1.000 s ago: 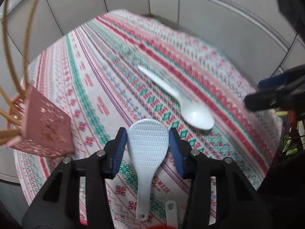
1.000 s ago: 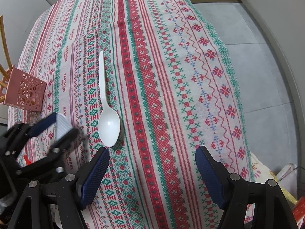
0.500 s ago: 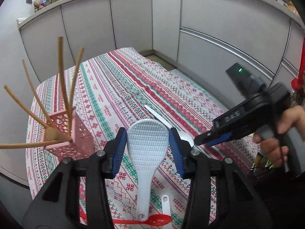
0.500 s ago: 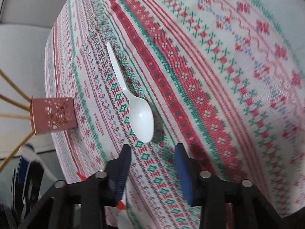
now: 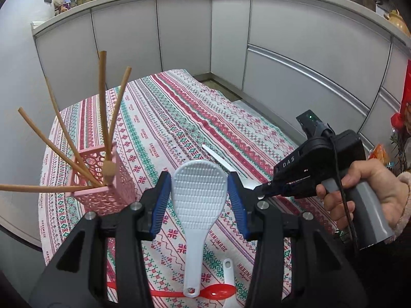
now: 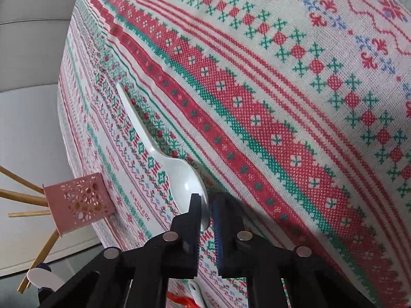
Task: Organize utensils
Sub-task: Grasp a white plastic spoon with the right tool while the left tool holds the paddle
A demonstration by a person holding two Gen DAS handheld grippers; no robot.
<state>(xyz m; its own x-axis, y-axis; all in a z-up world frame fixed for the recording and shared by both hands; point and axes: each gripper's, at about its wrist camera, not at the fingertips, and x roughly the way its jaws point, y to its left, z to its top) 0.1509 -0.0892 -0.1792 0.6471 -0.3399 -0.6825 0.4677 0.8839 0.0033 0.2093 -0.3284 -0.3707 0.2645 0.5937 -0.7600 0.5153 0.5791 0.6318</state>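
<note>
a: status?

b: my right gripper point(image 6: 206, 211) is pinched nearly shut on the bowl edge of the white spoon point(image 6: 164, 156), which lies on the tablecloth point(image 6: 282, 102). my left gripper point(image 5: 199, 200) is part open, clamped across the rice paddle point(image 5: 197, 200), held off the cloth.

a: handling?

b: spoon looks like light, stiff, slick plastic. a bowl-edge grip may pivot; the neck seems safer. pink holder point(image 5: 102, 179) sits to the left.

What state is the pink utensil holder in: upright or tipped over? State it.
Upright. The pink utensil holder stands on the tablecloth with its open top facing up, and the wooden chopsticks fan out of it.
</note>
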